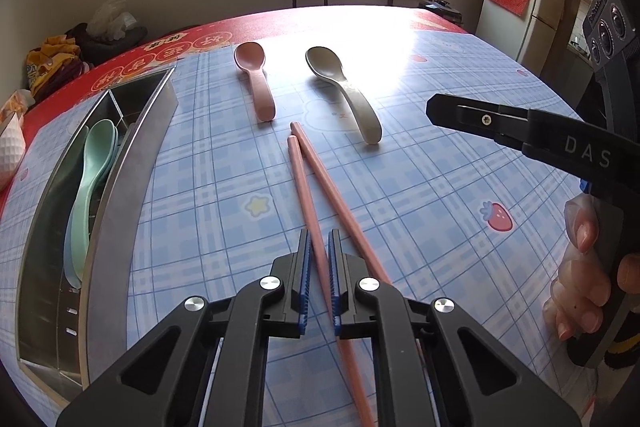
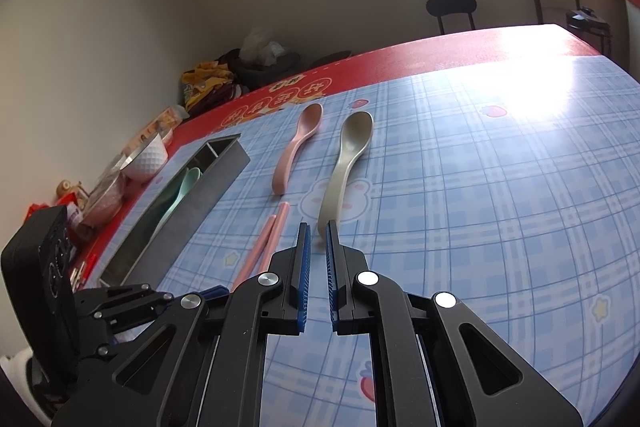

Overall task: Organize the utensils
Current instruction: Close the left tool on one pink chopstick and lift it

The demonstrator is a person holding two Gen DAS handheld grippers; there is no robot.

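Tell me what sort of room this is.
Most likely a home kitchen or dining room: a fridge by the wall, a table under a patterned plastic cloth, and spoons lying beside a metal utensil box.

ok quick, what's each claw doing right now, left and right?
Left claw: closed on the pink chopsticks, which cross between its pads.
Right claw: closed, holding nothing, its tips by the grey spoon handle.

Open tablecloth on the right, utensils crowding the middle.
Metal tray (image 1: pixel 132 147) walls off the left edge; pink spoon (image 1: pixel 256 83), grey spoon (image 1: pixel 348 95) and crossed chopsticks (image 1: pixel 316 195) occupy the centre.
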